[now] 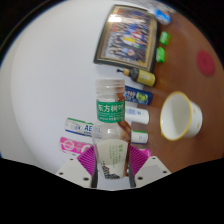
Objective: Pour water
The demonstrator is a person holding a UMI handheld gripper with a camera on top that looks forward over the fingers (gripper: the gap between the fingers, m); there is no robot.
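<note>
The tongs [108, 165] are clamped on a clear bottle [110, 135], both pink pads [86, 158] pressing its lower body; the bottle stands upright between them, its green-and-white label facing the camera and its top seemingly uncapped, though that is hard to tell. Just to the right and a little beyond sits a white paper cup [180, 115] on the table [45, 80], mouth open, apart from the bottle. Near it lie small items: a little white tub [140, 117], a flat packet [78, 127] left of the bottle, and a picture book [130, 42] further off.

The risks, as I judge them: the grip is low on a soft, slick bottle, so tipping it could let it twist or slide in the pads; squeezing harder might spurt water out. The cup looks light, so a nudge from the bottle neck could topple it, and a stream started too early would wet the table and the tub between them
</note>
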